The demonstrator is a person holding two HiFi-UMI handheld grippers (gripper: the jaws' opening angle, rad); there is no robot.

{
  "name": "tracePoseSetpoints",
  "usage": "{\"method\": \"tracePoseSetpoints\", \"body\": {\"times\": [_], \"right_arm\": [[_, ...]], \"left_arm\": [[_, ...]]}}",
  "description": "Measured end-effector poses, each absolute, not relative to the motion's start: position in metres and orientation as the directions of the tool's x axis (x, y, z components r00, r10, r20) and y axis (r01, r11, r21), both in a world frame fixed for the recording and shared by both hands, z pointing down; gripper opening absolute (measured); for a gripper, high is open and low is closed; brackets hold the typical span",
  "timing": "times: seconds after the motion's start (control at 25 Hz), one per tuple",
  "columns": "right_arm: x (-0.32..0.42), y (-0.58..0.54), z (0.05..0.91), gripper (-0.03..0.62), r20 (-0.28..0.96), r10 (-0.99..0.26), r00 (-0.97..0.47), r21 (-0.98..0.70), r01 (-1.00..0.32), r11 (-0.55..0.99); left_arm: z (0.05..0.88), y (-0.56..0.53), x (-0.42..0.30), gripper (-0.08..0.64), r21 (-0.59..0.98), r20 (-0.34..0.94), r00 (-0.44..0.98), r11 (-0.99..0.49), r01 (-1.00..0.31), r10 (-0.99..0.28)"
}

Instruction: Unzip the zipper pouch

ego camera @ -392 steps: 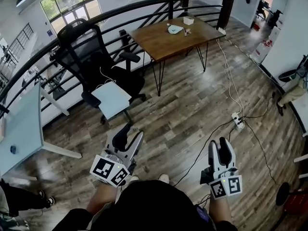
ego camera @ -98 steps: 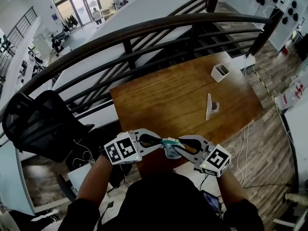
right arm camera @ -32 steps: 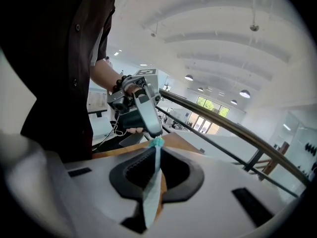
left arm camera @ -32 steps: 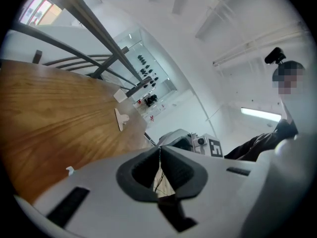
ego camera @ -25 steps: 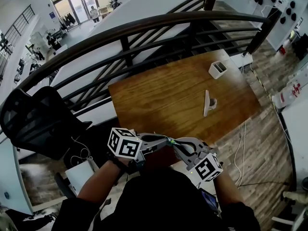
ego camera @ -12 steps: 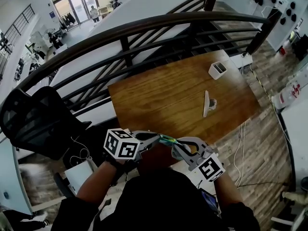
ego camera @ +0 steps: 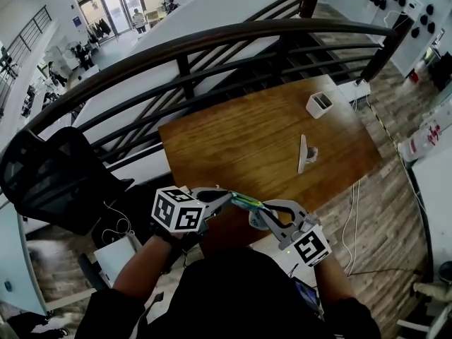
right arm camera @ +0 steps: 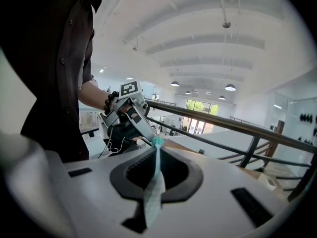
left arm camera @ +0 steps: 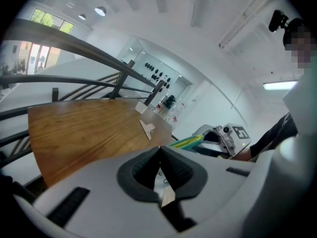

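Note:
I hold the zipper pouch [ego camera: 244, 203], a small teal and yellow-green thing, in the air between both grippers, just in front of the wooden table [ego camera: 233, 140]. My left gripper [ego camera: 228, 198] is shut on a thin white and tan tab [left arm camera: 162, 185] at its left end. The pouch's striped yellow-green side [left arm camera: 187, 142] shows beyond the left jaws. My right gripper [ego camera: 254, 216] is shut on a teal fabric strip [right arm camera: 154, 182] at the right end. Each gripper faces the other: the right gripper [left arm camera: 229, 135] shows in the left gripper view and the left gripper [right arm camera: 130, 109] in the right gripper view.
A small white box [ego camera: 320, 104] and a white upright stand [ego camera: 304, 152] are on the table's right half. A black curved railing [ego camera: 212, 41] runs behind the table. At the left is a black office chair [ego camera: 49, 182]. Cables lie on the wood floor [ego camera: 367, 217] at the right.
The left gripper has shifted slightly down and left, and the right gripper a little right. The pouch shows a bit longer between them. Both grips have stayed shut.

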State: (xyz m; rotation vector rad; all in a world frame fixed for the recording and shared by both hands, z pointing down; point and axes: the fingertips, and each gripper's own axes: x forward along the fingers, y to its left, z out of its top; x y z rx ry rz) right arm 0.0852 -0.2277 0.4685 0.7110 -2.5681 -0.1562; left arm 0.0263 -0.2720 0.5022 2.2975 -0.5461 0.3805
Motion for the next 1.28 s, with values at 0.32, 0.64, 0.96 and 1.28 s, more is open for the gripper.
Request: {"method": "tracePoseSetpoints", "body": {"times": [0.32, 0.64, 0.96, 1.28], "right_arm": [[0.09, -0.231, 0.466, 0.009, 0.388, -0.531, -0.753, 0.239, -0.474, 0.847], [0.091, -0.231, 0.469, 0.009, 0.405, -0.543, -0.736, 0.26, -0.476, 0.84], [0.102, -0.232, 0.471, 0.008, 0.382, -0.558, -0.736, 0.242, -0.503, 0.83], [0.105, -0.235, 0.474, 0.006, 0.387, -0.565, -0.728, 0.257, -0.503, 0.825]], "left_arm": [[0.502, -0.275, 0.022, 0.015, 0.552, 0.44, 0.853, -0.664, -0.505, -0.283], [0.504, -0.275, 0.019, 0.017, 0.546, 0.447, 0.847, -0.662, -0.513, -0.288], [0.514, -0.277, 0.01, 0.015, 0.512, 0.491, 0.815, -0.656, -0.555, -0.306], [0.519, -0.283, 0.008, 0.015, 0.491, 0.506, 0.8, -0.655, -0.574, -0.322]]}}
